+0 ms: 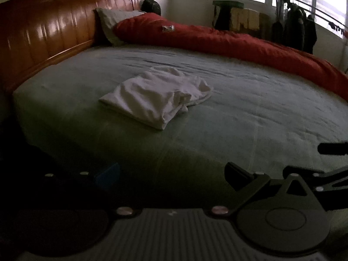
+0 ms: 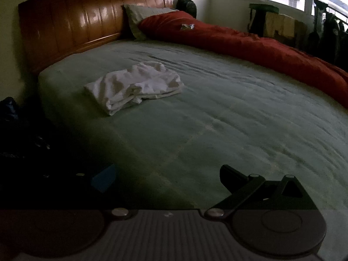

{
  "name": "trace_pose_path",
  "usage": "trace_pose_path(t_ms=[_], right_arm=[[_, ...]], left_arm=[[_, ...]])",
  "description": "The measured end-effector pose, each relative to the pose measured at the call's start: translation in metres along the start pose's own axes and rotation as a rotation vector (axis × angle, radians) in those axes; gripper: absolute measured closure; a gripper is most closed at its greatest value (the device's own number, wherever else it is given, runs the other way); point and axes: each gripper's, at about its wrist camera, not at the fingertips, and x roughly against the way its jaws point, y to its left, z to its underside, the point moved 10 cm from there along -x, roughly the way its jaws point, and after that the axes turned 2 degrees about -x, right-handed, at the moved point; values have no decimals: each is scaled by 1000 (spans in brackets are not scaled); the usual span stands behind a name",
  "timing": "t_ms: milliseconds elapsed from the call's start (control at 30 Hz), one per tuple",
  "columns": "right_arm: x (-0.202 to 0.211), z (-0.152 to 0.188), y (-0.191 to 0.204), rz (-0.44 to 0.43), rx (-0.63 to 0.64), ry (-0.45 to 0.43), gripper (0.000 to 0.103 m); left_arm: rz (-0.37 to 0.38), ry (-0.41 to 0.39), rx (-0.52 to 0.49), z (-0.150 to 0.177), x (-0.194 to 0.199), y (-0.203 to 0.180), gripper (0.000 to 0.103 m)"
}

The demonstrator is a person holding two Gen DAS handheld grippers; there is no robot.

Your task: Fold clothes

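White garment [image 1: 157, 96] lies folded on the bed [image 1: 239, 108] (both tools spread, empty).

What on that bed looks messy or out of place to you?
The white garment is only roughly folded: its end toward the red duvet is bunched, with a loose edge sticking out. A small crumpled wrapper-like thing lies on the duvet; what it is I cannot tell. Otherwise nothing stands out.

A plain white garment [image 1: 158, 96] lies on a grey-green bed sheet [image 1: 239, 113]. Behind it, a red duvet [image 1: 239, 43], a grey pillow [image 1: 113, 19] and a glossy reddish-brown headboard [image 1: 54, 28].
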Motion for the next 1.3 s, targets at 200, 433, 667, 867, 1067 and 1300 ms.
trace_pose_path(t_ms=[200,433,667,867,1067,1300], right_arm=[[-3,-18,6,-9,-3,-15,0],[-3,-19,16,-16,12,-24,0],[-7,-15,12,-14,-9,-2,0],[-11,-14,11,-12,-19,11,0],[-17,-13,8,-10,-33,38,0],[-23,-15,10,-6,-34,49,0]], left_arm=[[22,-7,28,-11,-2,2,1],[33,6,49,-11,-7,3,1],[22,42,56,-3,-13,1,1],[1,62,37,-1,-16,-1,1],[-12,80,26,1,-18,-2,1],[-20,94,25,1,-21,-1,1]])
